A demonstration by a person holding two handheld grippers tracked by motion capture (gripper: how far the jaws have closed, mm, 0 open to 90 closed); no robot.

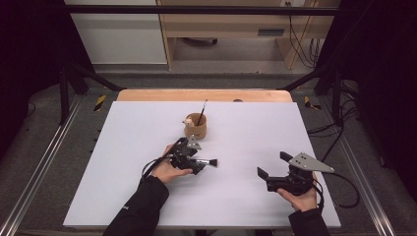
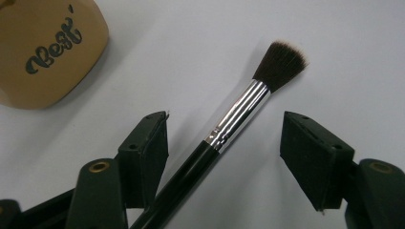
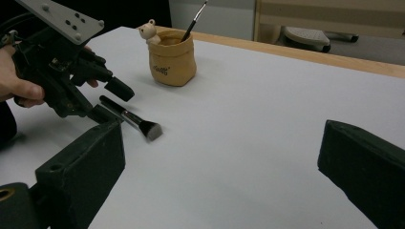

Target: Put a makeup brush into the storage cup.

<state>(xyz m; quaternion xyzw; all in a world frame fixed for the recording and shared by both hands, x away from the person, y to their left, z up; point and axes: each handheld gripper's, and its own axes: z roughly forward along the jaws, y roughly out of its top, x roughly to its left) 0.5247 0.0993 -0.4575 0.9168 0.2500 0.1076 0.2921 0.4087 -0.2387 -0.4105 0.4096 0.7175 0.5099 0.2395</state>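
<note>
A brush [image 2: 224,138] is found lying flat near the middle of the surface [image 1: 123,187], just in front of a tan pot [image 1: 195,125] in which a second brush [image 1: 201,112] is stood. The left gripper [image 1: 199,160] is set over the handle, jaws parted on either side, neither pad pressing. The right gripper [image 1: 270,164] is held near the front right corner, jaws wide open, nothing between them.

A black-handled makeup brush [image 2: 224,131] with a silver metal ferrule and dark brown bristles lies slantwise on the white table surface [image 2: 353,57], its handle between the left gripper [image 2: 224,152]'s 2 black jaws. The jaws stand apart, pads clear of the ferrule. A tan pouch-shaped holder [image 2: 45,50] sits at upper left
</note>
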